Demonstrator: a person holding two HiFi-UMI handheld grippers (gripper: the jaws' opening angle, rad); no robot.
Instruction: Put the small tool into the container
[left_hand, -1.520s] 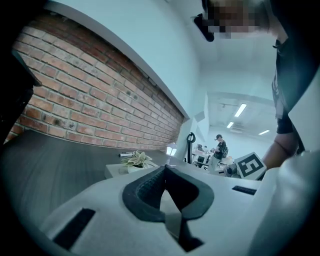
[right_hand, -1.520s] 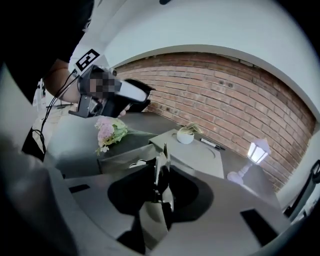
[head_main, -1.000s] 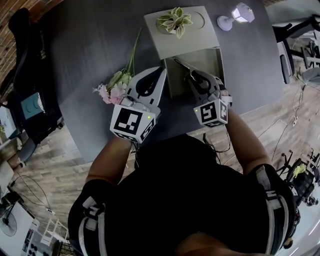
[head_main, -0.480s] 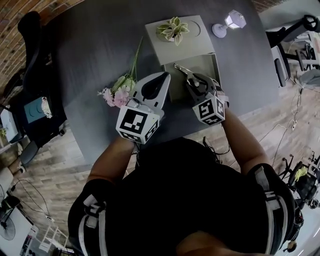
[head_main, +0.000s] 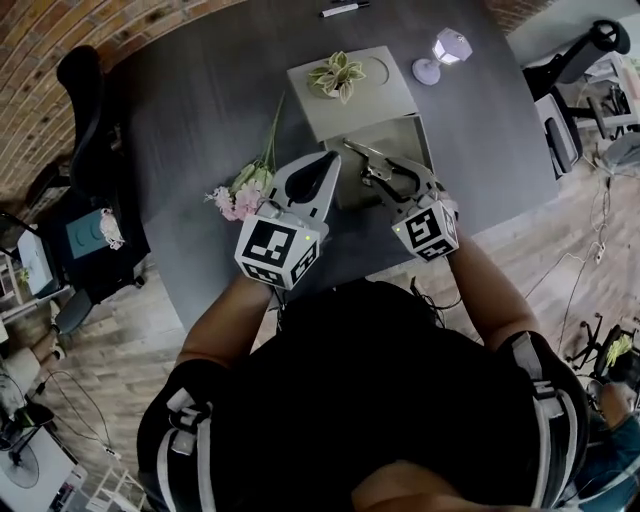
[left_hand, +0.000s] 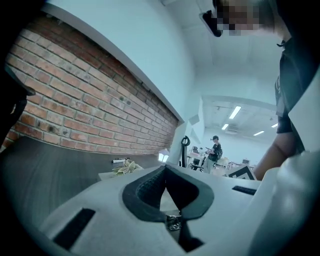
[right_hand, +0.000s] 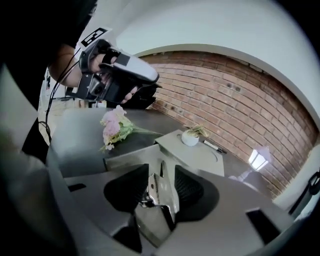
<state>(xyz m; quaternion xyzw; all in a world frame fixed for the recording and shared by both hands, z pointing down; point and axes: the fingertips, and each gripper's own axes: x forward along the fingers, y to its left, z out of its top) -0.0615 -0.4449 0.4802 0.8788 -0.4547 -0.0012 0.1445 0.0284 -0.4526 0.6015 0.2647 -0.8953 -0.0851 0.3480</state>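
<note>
Right gripper (right_hand: 161, 170) jaws widened; shiny metal pliers (right_hand: 160, 192) between ribbed pads (right_hand: 192, 187).

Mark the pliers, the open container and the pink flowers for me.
pliers (head_main: 366, 159), head view, middle of the metal body.
container (head_main: 398, 137), head view, bare inside of the open compartment.
pink flowers (head_main: 236, 201), head view, on the blossoms.

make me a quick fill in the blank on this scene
1. The metal tool stands between the jaws of the ____ hand-held gripper.
2. The flowers lying on the dark table are ____.
3. The wall beyond the table is built of red ____.

Missing words: right; pink; brick
</note>
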